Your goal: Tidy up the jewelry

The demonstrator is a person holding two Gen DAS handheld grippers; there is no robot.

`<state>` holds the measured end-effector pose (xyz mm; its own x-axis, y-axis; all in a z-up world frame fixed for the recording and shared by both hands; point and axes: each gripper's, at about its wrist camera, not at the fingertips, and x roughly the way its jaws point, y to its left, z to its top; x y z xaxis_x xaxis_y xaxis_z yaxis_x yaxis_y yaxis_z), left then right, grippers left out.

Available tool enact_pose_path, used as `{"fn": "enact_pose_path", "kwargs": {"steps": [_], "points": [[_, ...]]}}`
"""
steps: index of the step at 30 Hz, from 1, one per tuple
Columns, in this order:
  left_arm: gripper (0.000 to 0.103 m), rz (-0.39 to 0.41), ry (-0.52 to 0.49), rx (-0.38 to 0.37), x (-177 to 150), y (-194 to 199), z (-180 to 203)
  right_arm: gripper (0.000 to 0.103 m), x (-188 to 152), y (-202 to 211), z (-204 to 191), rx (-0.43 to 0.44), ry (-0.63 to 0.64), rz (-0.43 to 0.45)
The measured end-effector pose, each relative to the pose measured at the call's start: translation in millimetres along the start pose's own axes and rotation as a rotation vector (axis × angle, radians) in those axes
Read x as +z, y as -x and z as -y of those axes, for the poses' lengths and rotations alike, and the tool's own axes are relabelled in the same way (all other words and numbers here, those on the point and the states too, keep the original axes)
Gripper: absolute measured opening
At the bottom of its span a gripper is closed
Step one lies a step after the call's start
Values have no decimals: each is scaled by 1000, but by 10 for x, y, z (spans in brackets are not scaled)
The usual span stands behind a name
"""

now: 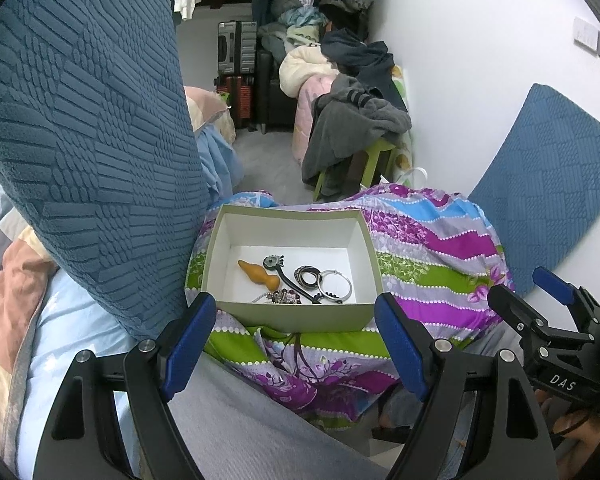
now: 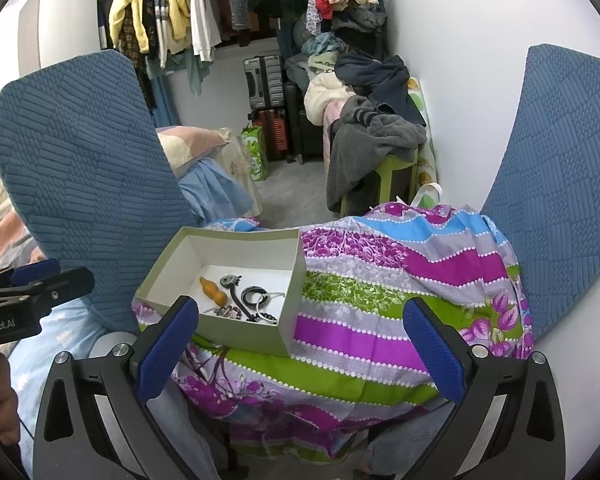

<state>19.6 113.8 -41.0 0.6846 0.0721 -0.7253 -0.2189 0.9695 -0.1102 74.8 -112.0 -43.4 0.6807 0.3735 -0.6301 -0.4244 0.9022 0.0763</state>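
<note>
A shallow, open cardboard box [image 1: 288, 312], pale green outside and white inside, is seen resting on a floral cloth [image 1: 432, 248] striped in purple, green, blue and grey. The jewelry is gathered on the box floor, toward the near wall. An orange gourd-shaped pendant [image 1: 260, 274] is laid at the left. Beside it a dark hairpin with a round ornamental head [image 1: 278, 266] is stretched diagonally toward the near wall. To its right a black-and-white patterned ring [image 1: 308, 275] is overlapped by a silver hoop bangle [image 1: 335, 286]. A small beaded string in dark red and silver [image 1: 282, 297] is bunched against the near wall.

The left gripper [image 1: 296, 344] is held just short of the box, its blue-padded fingers [image 1: 188, 344] spread wide apart on either side of the near wall, with nothing between them. The right gripper [image 2: 296, 356] is held over the cloth to the right of the box, its blue pads [image 2: 434, 354] likewise spread wide and empty; its left pad is seen in front of the box's near corner, though contact cannot be judged.

The box is flanked by two teal textured cushions [image 2: 80, 184], one close on the left and one leaning against the white wall [image 1: 480, 60] at the right. Behind, a green plastic stool piled with grey clothing [image 2: 372, 152], stacked suitcases [image 2: 266, 84] and hanging garments [image 2: 172, 12] are visible.
</note>
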Motion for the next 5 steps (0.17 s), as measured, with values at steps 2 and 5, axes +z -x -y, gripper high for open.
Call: {"fn": "enact_pose_path", "kwargs": {"steps": [2, 5], "points": [[82, -1, -3, -1, 12, 0, -2, 103, -2, 3, 8, -1, 0, 1], [82, -4, -4, 3, 16, -7, 1, 103, -10, 4, -1, -3, 0, 2]]}}
